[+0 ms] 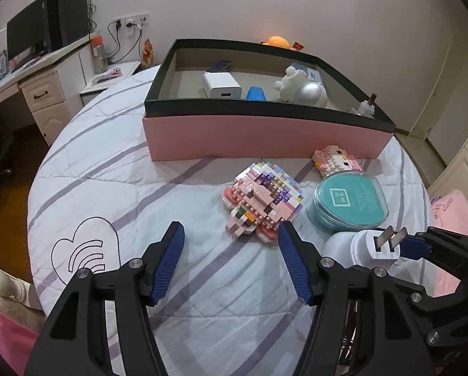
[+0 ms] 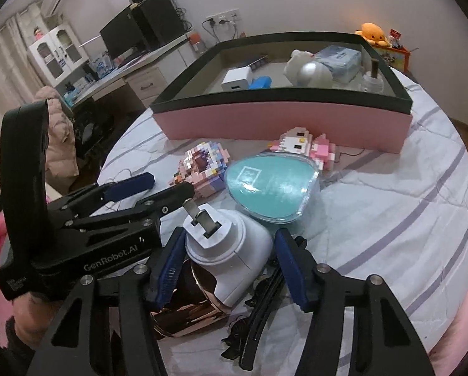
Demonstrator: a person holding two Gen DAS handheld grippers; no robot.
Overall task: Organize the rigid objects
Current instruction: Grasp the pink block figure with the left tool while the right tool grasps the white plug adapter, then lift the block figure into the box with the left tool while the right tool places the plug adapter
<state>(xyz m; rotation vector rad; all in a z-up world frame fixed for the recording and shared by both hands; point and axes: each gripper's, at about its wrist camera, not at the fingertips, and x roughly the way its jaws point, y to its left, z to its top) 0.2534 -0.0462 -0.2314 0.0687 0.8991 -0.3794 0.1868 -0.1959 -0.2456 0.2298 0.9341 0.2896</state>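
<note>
"GenRobot.AI" is printed in pale letters on the black body of the left gripper (image 2: 149, 194), seen from the right wrist camera. The teal heart-shaped case (image 1: 348, 200) carries a square white label whose writing is too small to read.

A shallow pink box (image 1: 265, 138) with a dark rim sits on the striped bed cover (image 1: 108, 169). Inside it are a white charger block (image 1: 221, 86), a blue block (image 1: 255, 94), a white figure (image 1: 291, 83) touching a silver ball (image 1: 310, 93), a pale blue packet (image 2: 338, 59) at the back, a dark flat item (image 1: 218, 66) by the far wall, and a small bottle with a dark stick (image 1: 367, 105) in the near right corner.

In front of the box lie a pastel brick model (image 1: 262, 200) and a smaller pink and white brick figure (image 1: 335, 158), the teal case between and just before them.

The right gripper (image 2: 229, 250) holds its blue pads on either side of a white plug adapter (image 2: 230, 250), prongs up; the left pad touches it, and whether the right one presses I cannot tell. The adapter rests on a shiny copper-coloured container (image 2: 190, 307), a black hair clip (image 2: 259, 313) beside it.

The left gripper's jaws stand apart with nothing between them, over the bed cover just before the pastel model.
</note>
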